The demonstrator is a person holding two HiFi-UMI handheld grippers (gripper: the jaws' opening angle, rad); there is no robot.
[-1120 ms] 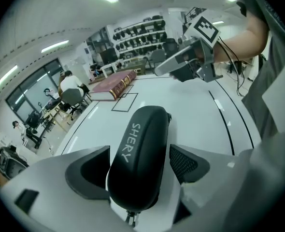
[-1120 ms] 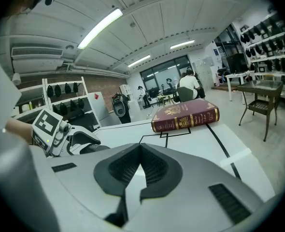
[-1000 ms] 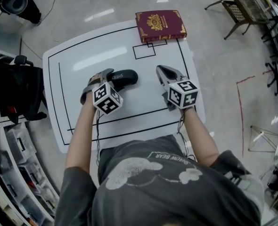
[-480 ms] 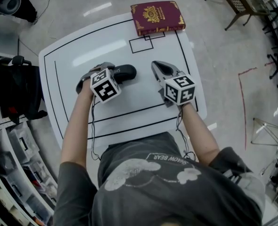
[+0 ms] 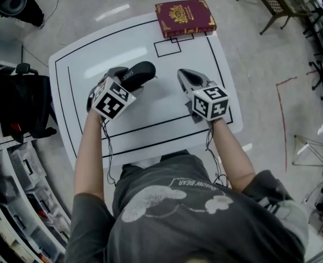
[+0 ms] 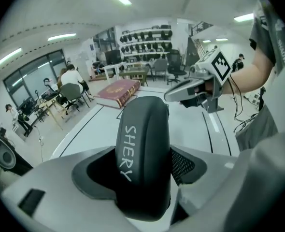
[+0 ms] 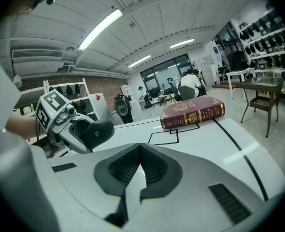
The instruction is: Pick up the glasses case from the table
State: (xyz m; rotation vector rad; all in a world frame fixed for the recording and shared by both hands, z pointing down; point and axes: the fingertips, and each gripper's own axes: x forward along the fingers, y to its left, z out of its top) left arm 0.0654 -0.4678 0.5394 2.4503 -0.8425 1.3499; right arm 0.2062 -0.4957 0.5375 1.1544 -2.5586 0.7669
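Note:
The black glasses case (image 5: 138,72) with white lettering is clamped between the fingers of my left gripper (image 5: 124,79), and its far end tilts up off the white table (image 5: 90,51). In the left gripper view the case (image 6: 143,144) stands on edge between both pads and fills the gap. My right gripper (image 5: 184,76) rests low over the table to the right of the case, jaws shut with nothing between them. It also shows in the left gripper view as the right gripper (image 6: 182,91). From the right gripper view the case (image 7: 97,132) hangs in the left gripper at the left.
A thick maroon book (image 5: 185,16) lies at the table's far edge, next to a small outlined square (image 5: 167,47). Black lines mark the tabletop. Shelves and a black chair (image 5: 16,106) stand to the left, and a metal stool (image 5: 279,7) at the far right.
My left gripper has closed on the glasses case and risen with it, so the case has tilted up off the table. The right gripper has stayed where it was.

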